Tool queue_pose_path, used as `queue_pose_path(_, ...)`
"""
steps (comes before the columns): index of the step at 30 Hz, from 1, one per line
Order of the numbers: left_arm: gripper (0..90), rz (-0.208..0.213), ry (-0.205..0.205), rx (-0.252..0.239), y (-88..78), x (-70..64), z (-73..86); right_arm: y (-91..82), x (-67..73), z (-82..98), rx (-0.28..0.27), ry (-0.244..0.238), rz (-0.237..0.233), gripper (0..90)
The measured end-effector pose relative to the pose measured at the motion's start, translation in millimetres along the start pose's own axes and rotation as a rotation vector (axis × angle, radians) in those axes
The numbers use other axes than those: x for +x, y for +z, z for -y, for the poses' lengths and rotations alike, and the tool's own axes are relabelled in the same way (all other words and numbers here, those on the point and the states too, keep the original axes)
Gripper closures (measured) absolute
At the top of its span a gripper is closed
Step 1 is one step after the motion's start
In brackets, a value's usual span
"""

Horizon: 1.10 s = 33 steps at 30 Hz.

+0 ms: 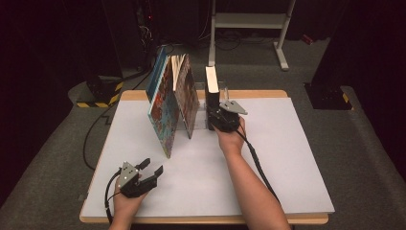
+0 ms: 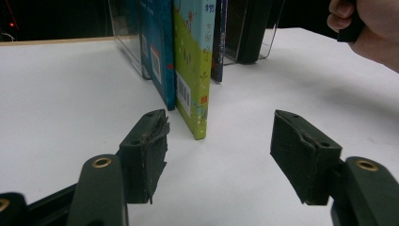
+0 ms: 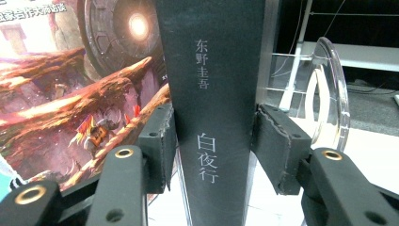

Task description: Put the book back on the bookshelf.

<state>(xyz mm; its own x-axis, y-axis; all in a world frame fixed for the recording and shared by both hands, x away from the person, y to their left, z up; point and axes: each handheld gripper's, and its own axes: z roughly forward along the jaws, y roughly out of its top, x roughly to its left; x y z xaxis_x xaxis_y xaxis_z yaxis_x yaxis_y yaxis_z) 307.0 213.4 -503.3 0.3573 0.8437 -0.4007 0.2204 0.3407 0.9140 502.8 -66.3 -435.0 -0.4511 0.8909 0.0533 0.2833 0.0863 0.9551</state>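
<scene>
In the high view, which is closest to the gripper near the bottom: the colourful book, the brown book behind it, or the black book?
From the left gripper:
1. Colourful book, leaning, just up the table.
2. Brown book, leaning behind it.
3. Black book, upright, farthest right, clamped by the right gripper.

Matt black book, clear plastic stand

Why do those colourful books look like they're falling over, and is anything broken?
The two big picture books lean against each other like a tent instead of standing straight, unlike the upright black book gripped by the right tongs. Also, the left tongs' pad looks frayed and torn at its edge.
</scene>
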Motion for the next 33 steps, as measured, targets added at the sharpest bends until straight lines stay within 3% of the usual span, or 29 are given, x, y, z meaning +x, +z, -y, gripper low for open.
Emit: queue_pose_path(33,36.8,0.002,-0.003,0.000,0.4,-1.4,0.9,3.8,1.1,1.1,-0.013,-0.005,0.011,49.7)
